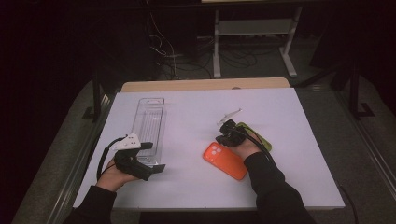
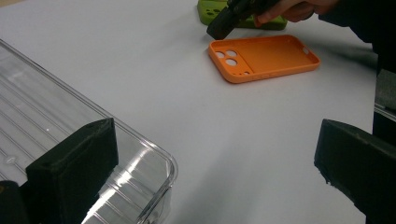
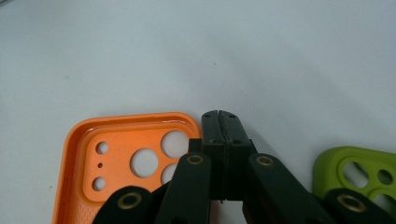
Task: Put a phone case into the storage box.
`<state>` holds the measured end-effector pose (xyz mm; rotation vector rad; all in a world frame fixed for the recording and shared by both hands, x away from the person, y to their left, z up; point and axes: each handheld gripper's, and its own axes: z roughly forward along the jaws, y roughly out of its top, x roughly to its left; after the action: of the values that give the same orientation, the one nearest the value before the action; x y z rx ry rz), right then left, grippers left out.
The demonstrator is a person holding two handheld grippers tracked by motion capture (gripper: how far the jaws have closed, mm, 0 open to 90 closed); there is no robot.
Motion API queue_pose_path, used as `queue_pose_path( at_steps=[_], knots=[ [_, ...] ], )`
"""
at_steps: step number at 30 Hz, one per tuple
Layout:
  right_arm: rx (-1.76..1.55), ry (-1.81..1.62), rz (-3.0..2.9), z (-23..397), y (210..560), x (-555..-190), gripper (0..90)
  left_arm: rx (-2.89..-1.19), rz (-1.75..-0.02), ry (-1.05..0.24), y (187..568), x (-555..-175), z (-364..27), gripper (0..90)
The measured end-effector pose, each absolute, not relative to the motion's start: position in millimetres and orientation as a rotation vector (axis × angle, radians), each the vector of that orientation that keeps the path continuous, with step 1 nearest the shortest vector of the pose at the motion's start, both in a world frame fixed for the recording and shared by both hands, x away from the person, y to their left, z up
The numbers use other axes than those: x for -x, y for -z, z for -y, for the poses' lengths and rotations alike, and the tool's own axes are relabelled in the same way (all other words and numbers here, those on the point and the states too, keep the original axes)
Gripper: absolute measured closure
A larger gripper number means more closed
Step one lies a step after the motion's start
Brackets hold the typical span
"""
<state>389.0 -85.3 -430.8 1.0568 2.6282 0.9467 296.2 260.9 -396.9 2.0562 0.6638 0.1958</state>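
White tabletop (image 1: 196, 112) under dim light, cables behind. My right gripper (image 3: 219, 122) hovers with jaws pressed together, empty, over the camera-hole corner of the orange phone case (image 3: 116, 154), which lies open-side up beside a green case (image 3: 359, 172). My left gripper (image 2: 210, 177) stands wide, seemingly straddling the clear tray (image 2: 56, 135) corner. I judge this the approach; next I must open and pinch the orange rim.

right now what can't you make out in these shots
- Green phone case: high view, mostly behind the right gripper and hand; right gripper view, cut off by the frame edge.
- Orange phone case: right gripper view, lower part behind the shut jaws.
- Clear plastic tray: left gripper view, cut off at the left and bottom edges, partly behind a jaw of the open left gripper.
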Motion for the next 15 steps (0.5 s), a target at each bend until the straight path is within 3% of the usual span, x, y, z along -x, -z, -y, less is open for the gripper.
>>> queue_pose_path(
  at_steps=[11,15],
  knots=[
    [-1.068,-1.000,-2.586,110.7,419.8,-370.6,80.5,-2.059,-0.674,-0.196,397.2,-295.3,-261.4,0.0],
    [-1.074,-1.016,-2.575,126.1,413.5,-359.6,72.1,-2.061,-0.676,-0.197,397.3,-294.9,-260.9,0.0]
  ],
)
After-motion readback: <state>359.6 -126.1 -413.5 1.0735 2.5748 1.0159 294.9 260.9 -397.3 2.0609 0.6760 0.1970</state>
